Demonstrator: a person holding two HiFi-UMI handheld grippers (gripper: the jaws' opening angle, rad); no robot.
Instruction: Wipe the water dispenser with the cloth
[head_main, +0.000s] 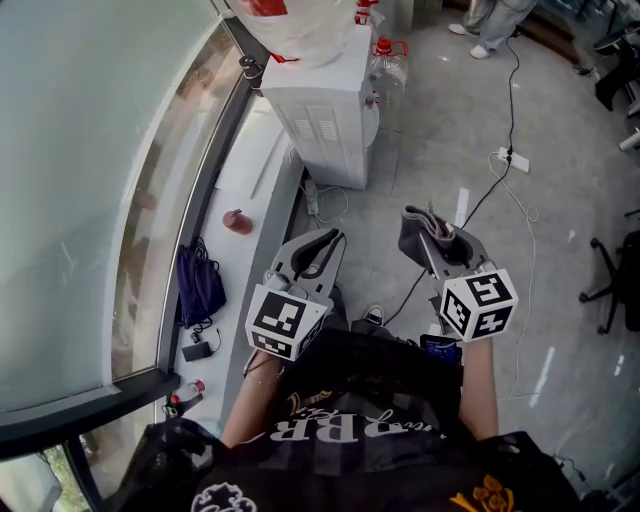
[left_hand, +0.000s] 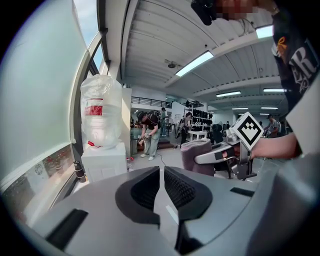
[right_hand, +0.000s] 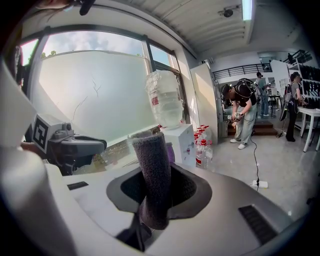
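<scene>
Forward, abreast: right claw (head_main: 438, 238) tight on cloth (head_main: 412, 242), left claw (head_main: 328, 242) narrow, empty.

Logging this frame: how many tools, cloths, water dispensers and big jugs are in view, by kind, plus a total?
tools: 2, the left tool and the right tool
cloth: 1, clamped in the right tool
water dispenser: 1
jug on top of the dispenser: 1
total: 5
</scene>
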